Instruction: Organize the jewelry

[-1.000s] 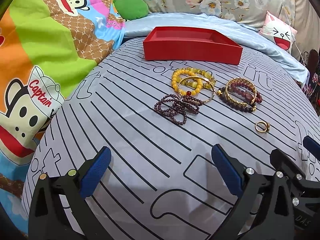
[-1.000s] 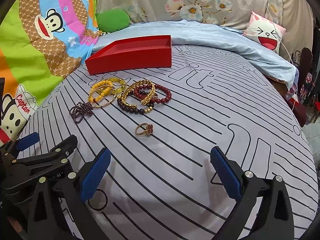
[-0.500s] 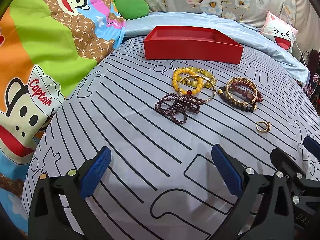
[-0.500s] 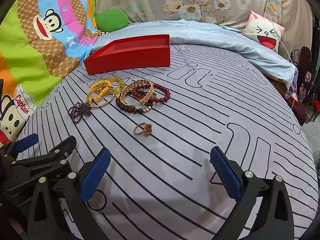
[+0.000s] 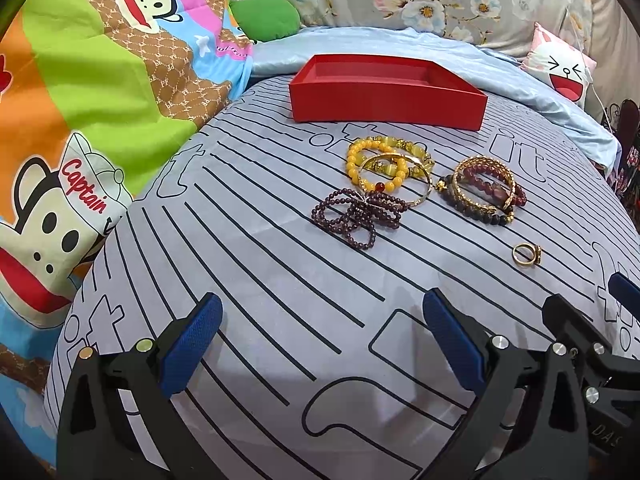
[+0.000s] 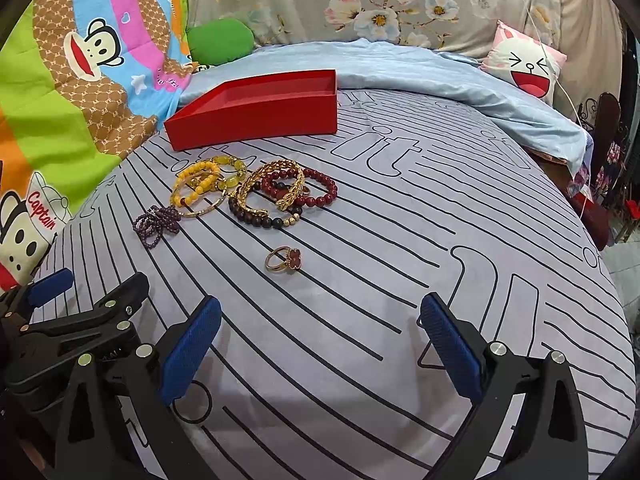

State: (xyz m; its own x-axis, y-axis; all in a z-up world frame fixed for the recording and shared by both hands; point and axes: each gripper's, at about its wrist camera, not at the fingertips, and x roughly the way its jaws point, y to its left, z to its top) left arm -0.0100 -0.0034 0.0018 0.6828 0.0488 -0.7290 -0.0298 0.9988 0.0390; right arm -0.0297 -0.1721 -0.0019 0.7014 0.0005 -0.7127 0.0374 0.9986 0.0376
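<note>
An empty red tray (image 5: 386,94) (image 6: 256,114) lies at the far side of the grey striped bedspread. In front of it sit yellow bead bracelets with a gold bangle (image 5: 386,166) (image 6: 204,188), a purple bead strand (image 5: 356,216) (image 6: 156,224), and a pile of dark red, black and gold bracelets (image 5: 482,192) (image 6: 284,194). Nearer lies a gold ring with a red clover (image 5: 527,255) (image 6: 285,260). My left gripper (image 5: 322,344) and right gripper (image 6: 320,344) hang open over the near bedspread, both holding nothing, side by side.
A bright cartoon-monkey quilt (image 5: 80,100) covers the left side. A green cushion (image 5: 266,16), a light blue blanket (image 6: 400,68) and a pink cartoon-face pillow (image 6: 524,64) lie behind the tray. The bed's right edge (image 6: 592,208) drops toward dark furniture.
Both grippers have drifted very slightly; the jewelry sits a touch lower in the views. Nothing was taken hold of or let go.
</note>
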